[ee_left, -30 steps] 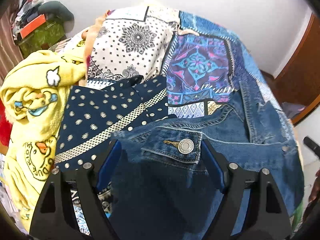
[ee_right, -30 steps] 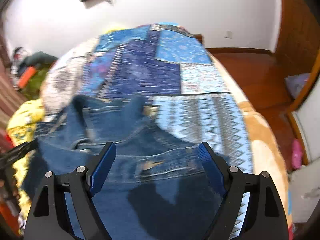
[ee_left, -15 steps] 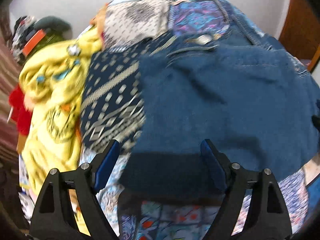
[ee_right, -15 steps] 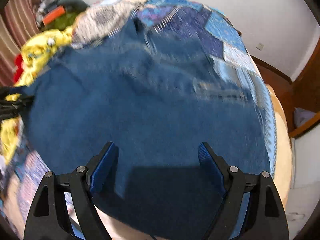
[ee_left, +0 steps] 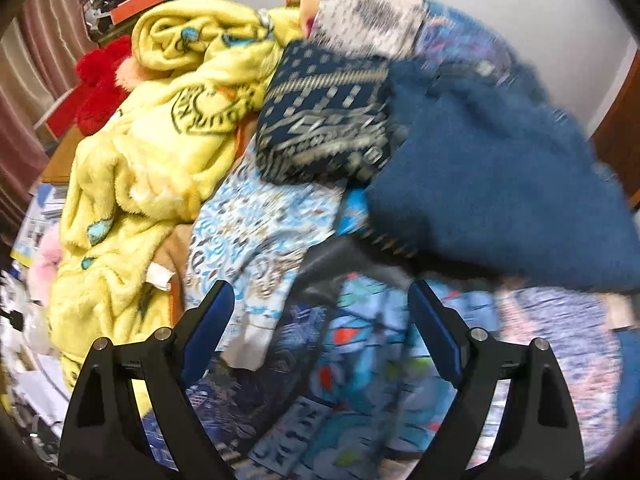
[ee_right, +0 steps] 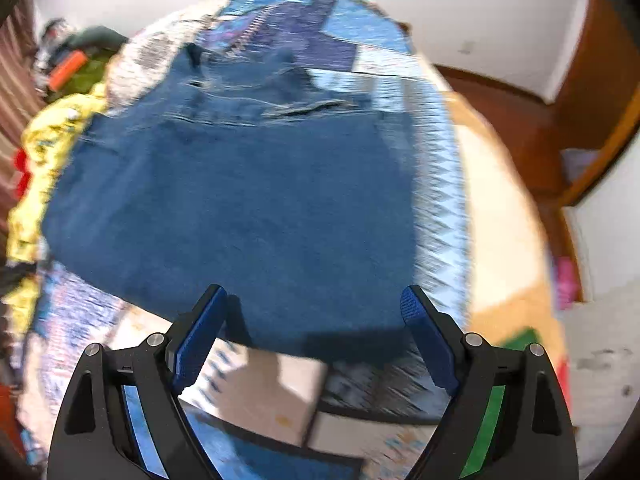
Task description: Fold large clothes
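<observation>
Denim jacket (ee_right: 240, 200): spread on patchwork bedspread (ee_right: 436, 184), frame centre, above right gripper (ee_right: 314, 328), jaws opening, empty. Left gripper (ee_left: 320, 320): likewise opening, jacket upper right.

The left gripper (ee_left: 320, 320) has black triangular finger frames with cut-out windows, silver screw heads at the knuckles and dark blue ribbed pads; the right gripper (ee_right: 314, 320) matches it, with a blue stripe inside one frame and a green stripe inside the other.

Both wrist views look steeply down, sharing the denim garment (ee_left: 500, 184).
</observation>
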The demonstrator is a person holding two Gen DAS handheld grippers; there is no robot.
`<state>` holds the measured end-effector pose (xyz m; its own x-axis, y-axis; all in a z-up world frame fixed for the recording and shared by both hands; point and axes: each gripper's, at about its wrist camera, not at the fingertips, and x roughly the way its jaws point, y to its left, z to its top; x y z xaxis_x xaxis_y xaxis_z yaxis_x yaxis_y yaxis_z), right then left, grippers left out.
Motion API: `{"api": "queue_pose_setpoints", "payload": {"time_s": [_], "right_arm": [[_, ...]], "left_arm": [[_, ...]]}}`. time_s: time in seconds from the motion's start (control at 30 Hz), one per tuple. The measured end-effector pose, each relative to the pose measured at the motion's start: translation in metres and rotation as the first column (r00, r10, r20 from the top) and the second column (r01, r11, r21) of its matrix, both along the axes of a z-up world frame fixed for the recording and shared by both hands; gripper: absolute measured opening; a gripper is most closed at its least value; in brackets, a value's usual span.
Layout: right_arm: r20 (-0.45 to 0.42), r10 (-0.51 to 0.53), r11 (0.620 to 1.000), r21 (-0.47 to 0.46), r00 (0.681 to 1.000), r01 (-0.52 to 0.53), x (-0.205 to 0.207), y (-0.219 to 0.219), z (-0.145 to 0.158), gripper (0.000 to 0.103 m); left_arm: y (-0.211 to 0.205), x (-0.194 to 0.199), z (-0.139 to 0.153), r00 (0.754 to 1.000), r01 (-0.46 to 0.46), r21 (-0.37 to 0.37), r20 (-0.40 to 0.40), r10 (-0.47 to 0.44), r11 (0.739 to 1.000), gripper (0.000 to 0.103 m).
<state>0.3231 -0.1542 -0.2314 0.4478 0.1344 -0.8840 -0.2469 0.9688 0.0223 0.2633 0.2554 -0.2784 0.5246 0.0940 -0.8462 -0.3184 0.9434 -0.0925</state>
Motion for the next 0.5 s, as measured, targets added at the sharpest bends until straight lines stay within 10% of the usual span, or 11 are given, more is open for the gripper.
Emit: {"api": "queue_pose_setpoints", "payload": {"time_s": [0.3,0.5], "right_arm": [[0.092,-0.017,0.997,0.073,0.996,0.01,-0.016,-0.001,0.034,0.087],[0.099,-0.007,0.992,0.122,0.995,-0.005,-0.01,0.011,0.038,0.087]], "left_arm": [[-0.015,0.022,0.018,0.987,0.06,-0.39,0.163,0.004,0.919,0.089],[-0.013,0.038,-0.032,0.987,-0.003,-0.661,0.118,0.108,0.75,0.088]]}}
